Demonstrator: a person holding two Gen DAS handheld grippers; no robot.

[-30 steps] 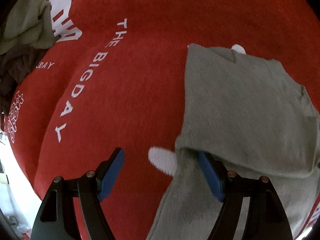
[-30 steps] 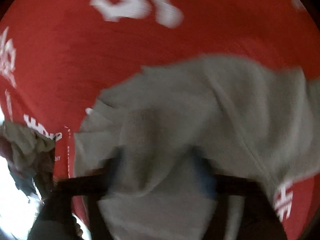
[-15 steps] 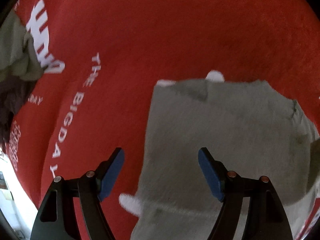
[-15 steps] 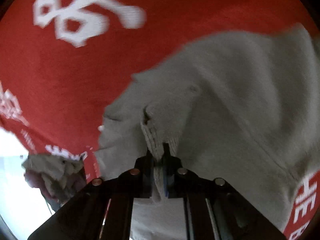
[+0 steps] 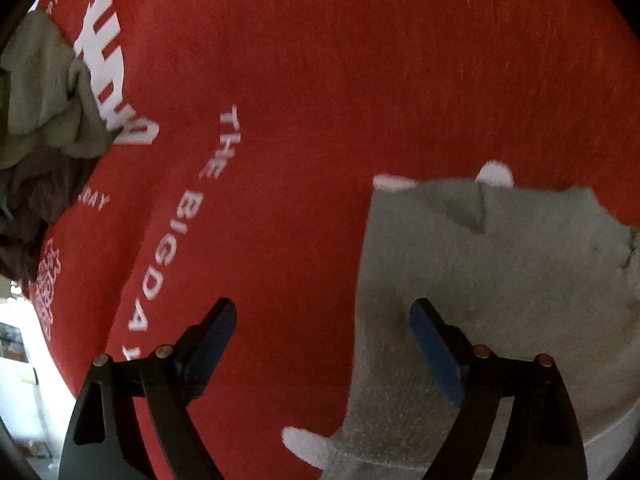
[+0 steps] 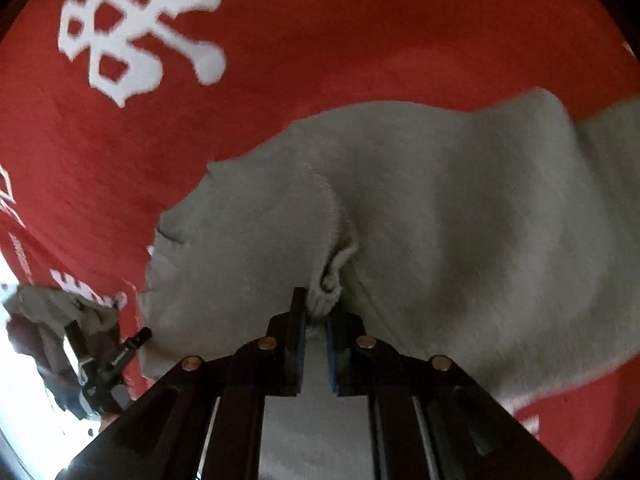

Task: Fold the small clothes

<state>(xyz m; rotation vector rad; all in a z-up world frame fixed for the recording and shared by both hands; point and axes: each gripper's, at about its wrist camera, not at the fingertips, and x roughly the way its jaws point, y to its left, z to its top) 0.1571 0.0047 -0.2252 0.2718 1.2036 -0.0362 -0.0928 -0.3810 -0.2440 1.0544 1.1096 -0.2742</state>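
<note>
The grey garment [image 6: 440,220] lies on the red cloth [image 5: 320,80]. The right claw [image 6: 316,320] is pinched tight on a bunched edge of it. The left claw [image 5: 320,332] gapes wide and empty over the garment's edge. A clothes pile [image 5: 40,120] sits well apart from the garment.

On the red printed cloth [image 5: 320,80] I read white lettering "THE BIGDA", and a smaller, partly hidden "DAY".
</note>
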